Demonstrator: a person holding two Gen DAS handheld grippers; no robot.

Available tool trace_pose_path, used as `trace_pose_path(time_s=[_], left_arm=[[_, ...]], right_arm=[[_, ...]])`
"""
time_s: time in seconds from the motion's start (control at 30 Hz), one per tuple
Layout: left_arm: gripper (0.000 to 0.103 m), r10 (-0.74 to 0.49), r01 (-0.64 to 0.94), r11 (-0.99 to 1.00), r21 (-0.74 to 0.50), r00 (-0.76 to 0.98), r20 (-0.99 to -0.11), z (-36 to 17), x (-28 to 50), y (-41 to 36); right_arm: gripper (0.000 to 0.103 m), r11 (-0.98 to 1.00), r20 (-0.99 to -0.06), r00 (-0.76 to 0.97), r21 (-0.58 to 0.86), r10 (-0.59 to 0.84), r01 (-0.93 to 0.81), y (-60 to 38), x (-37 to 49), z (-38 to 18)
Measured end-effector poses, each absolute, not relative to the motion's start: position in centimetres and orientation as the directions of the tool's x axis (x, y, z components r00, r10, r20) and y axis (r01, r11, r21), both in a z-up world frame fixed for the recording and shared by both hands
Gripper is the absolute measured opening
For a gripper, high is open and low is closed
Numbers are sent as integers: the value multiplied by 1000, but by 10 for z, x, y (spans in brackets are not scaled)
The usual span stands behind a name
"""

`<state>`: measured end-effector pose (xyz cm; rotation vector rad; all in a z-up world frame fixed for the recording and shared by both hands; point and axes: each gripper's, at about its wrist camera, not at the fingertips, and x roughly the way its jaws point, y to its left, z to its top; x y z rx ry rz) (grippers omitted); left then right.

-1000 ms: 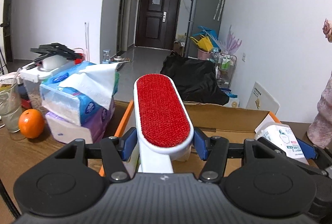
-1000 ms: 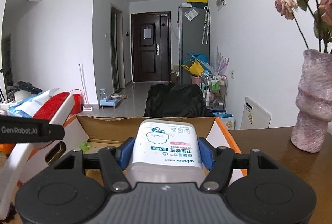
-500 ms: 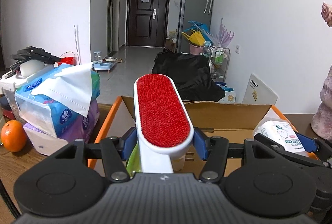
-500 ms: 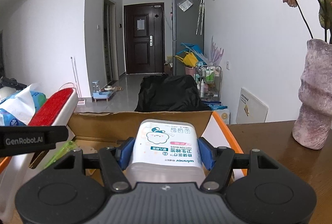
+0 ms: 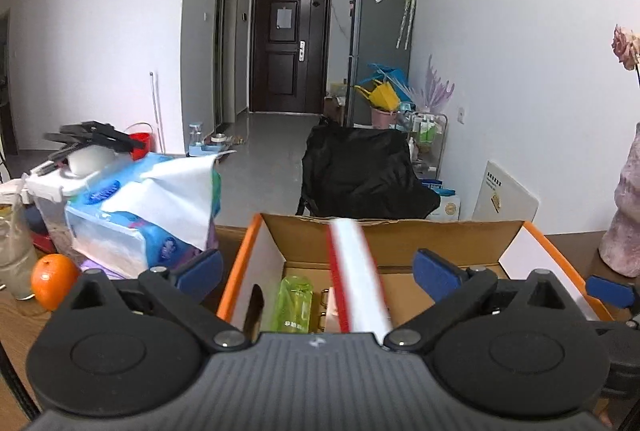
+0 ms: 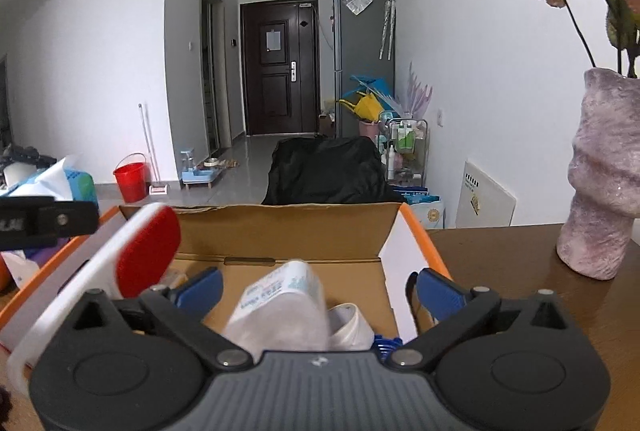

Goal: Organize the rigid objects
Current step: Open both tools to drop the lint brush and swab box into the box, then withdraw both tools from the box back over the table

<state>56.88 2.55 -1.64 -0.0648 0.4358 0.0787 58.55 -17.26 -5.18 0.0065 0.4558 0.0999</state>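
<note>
Both grippers hang over an open cardboard box [image 5: 256, 227] with orange flaps. My left gripper [image 5: 318, 271] has its jaws opening wide, and the white lint brush with the red pad [image 5: 356, 279] drops between them, blurred and free of the blue pads. In the right wrist view the same lint brush [image 6: 136, 263] leans at the box's [image 6: 416, 227] left side. My right gripper [image 6: 319, 290] also has its jaws opening wide. The white cotton bud box [image 6: 280, 305] tips down between them, blurred, touching neither pad.
Inside the box lie a green bottle [image 5: 294, 305] and a white roll [image 6: 348, 323]. Tissue packs [image 5: 140, 215] and an orange [image 5: 54, 275] sit left of the box. A pink vase [image 6: 604, 175] with dried flowers stands to the right on the brown table [image 6: 500, 255].
Both grippers went from shut to wide open. The lint brush left the left jaws and the cotton bud box left the right jaws; both are falling into the box.
</note>
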Motion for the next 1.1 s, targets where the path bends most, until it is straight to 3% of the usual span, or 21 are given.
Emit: trace_pose_path(time_s=[1.1], left_arm=[[103,99,-103,995,10,920,-380,-17,454,30]], right_arm=[[103,998,-283,957,4,57,-58,-211,466,-33]])
